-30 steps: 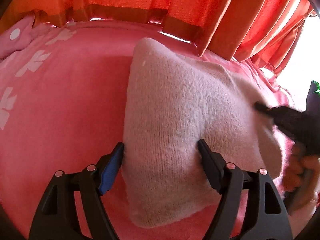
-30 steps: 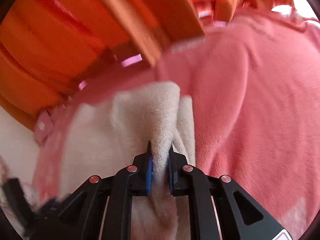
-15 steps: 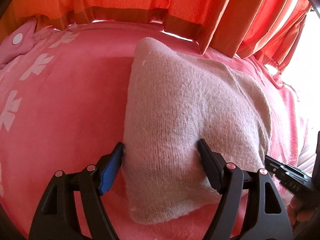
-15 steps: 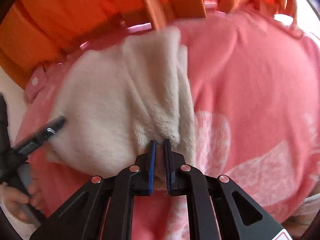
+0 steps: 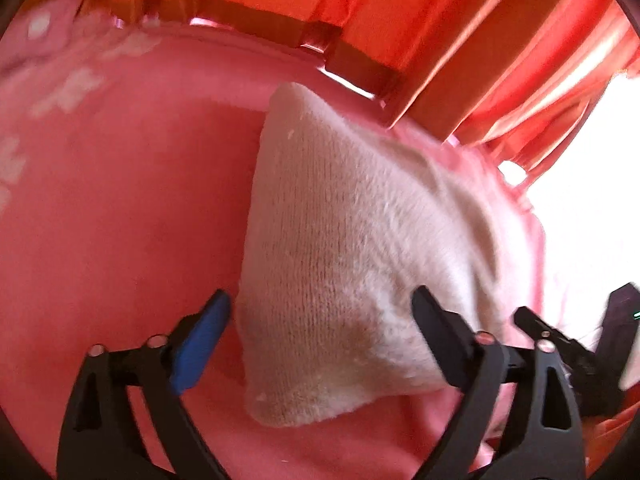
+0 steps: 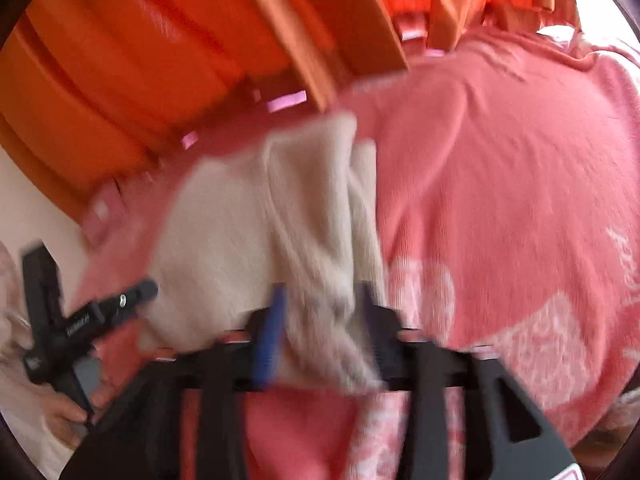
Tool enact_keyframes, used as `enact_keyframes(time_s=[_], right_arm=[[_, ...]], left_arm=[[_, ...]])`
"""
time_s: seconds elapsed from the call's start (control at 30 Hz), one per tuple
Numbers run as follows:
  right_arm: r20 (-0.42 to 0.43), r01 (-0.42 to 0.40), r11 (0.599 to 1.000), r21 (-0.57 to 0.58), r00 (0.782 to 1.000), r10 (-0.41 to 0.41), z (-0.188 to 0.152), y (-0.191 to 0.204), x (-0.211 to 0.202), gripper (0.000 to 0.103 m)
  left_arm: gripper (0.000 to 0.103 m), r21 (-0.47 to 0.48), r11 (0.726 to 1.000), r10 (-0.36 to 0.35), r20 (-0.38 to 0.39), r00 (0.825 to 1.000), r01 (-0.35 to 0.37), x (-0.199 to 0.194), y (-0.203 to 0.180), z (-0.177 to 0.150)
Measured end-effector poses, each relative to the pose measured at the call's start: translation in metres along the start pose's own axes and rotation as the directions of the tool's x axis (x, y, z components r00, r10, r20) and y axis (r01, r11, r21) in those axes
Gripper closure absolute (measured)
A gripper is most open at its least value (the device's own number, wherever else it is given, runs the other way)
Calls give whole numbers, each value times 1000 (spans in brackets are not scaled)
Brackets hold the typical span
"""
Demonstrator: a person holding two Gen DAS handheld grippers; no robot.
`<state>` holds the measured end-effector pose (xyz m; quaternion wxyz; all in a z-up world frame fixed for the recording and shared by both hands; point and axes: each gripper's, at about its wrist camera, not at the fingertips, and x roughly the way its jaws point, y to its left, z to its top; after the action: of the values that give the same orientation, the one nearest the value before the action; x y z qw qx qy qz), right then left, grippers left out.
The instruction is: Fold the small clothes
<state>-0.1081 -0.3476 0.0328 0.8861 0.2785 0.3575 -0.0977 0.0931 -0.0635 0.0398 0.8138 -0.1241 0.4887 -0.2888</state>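
Left wrist view: cream knit garment (image 5: 352, 248) lies folded on a pink blanket (image 5: 120, 208) below orange curtains (image 5: 400, 12). Left gripper (image 5: 320, 320) gapes wide; right gripper (image 6: 320, 320) parted around the cloth.

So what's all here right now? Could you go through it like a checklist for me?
Surface: pink blanket with pale white patterns, soft and a little wrinkled.
Job's things: cream fuzzy knitted garment, lying bunched on the blanket.
Clutter: nothing seen.
Grippers: left gripper open, fingers either side of the garment's near corner; right gripper blurred, apparently open with garment folds between its fingers.
Cables: nothing seen.
Surroundings: orange pleated curtain behind the blanket; bright glare at the left view's right edge.
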Motion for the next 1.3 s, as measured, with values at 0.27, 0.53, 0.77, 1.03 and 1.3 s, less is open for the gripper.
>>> enact_keyframes(time_s=[0.27, 0.53, 0.77, 1.03, 1.3], right_arm=[[-190, -199, 969, 148, 956, 226, 15, -26, 91, 32], [-185, -240, 962, 131, 947, 261, 24, -8, 101, 53], [-82, -225, 974, 16, 971, 225, 50, 44, 43, 72], [197, -308, 931, -196, 918, 345, 102, 160, -62, 72], [164, -400, 890, -221, 884, 438, 134, 245, -8, 64]], left_arm=[[8, -98, 990, -110, -104, 989, 99, 43, 20, 4], [14, -76, 982, -179, -111, 978, 171, 60, 3, 24], [49, 18, 959, -282, -46, 958, 283, 6, -5, 49], [50, 221, 907, -401, 200, 894, 358, -132, -23, 110], [30, 236, 949, -289, 391, 874, 208, -198, 13, 158]])
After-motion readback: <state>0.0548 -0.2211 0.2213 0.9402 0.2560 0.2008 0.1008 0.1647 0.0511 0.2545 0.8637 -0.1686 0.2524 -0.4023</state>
